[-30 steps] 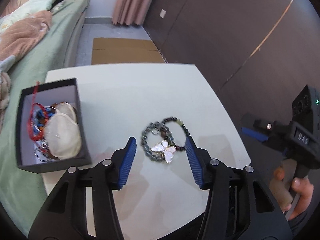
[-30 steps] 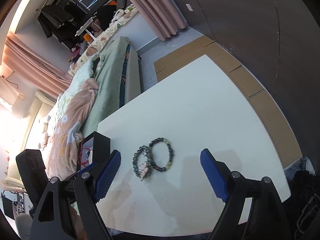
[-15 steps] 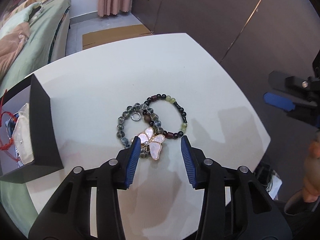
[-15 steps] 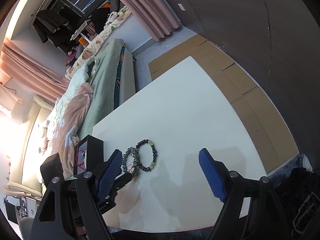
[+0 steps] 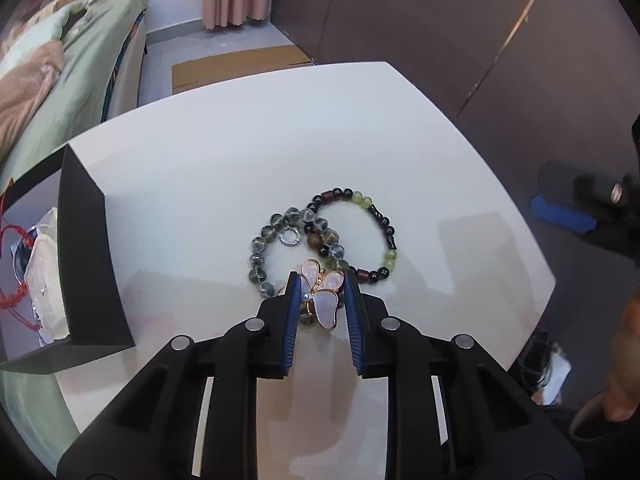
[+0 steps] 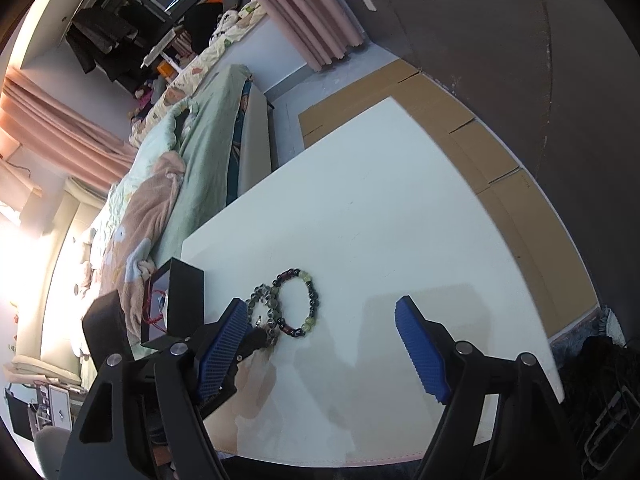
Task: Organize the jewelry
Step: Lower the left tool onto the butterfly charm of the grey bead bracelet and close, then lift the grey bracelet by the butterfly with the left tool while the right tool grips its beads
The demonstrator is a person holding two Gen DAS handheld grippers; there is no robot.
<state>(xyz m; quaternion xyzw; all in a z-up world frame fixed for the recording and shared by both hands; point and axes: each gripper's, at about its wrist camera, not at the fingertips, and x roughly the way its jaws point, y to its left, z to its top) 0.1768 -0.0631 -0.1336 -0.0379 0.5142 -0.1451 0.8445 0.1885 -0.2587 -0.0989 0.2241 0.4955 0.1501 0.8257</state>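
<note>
Partly done, by the look of it. Already inside the black square box with the pale lining (image 5: 86,264), at the left edge of the white table (image 5: 280,128): a red string cord (image 5: 8,240) and a soft white pouch (image 5: 44,272). Hard to tell what else is in there.

Not yet put away, two things out in the middle of the table:
- a bracelet of cloudy grey glass beads (image 5: 260,248), with a shiny pearl-white butterfly charm (image 5: 324,300) edged in gold
- a bracelet of dark, green and wine-red beads (image 5: 384,232), lying just beside the grey one and touching it where the two rings meet

Probably next: lift the grey bracelet by the butterfly charm, carry it over and drop it in the box. Then the same for the other bracelet.

Left gripper (image 5: 322,280): tipped steeply down, low over the table, right at the near end of the grey bracelet. Blue pads closing in, with the butterfly charm between them and a wing touching each pad. Charm not lifted yet; bracelet flat on the table.

Right gripper (image 6: 322,302): also tipped down, held back from the bracelets and off to the right side of the table. Blue pads spread wide, nothing between them, only bare table beyond. Looks to be waiting its turn.
</note>
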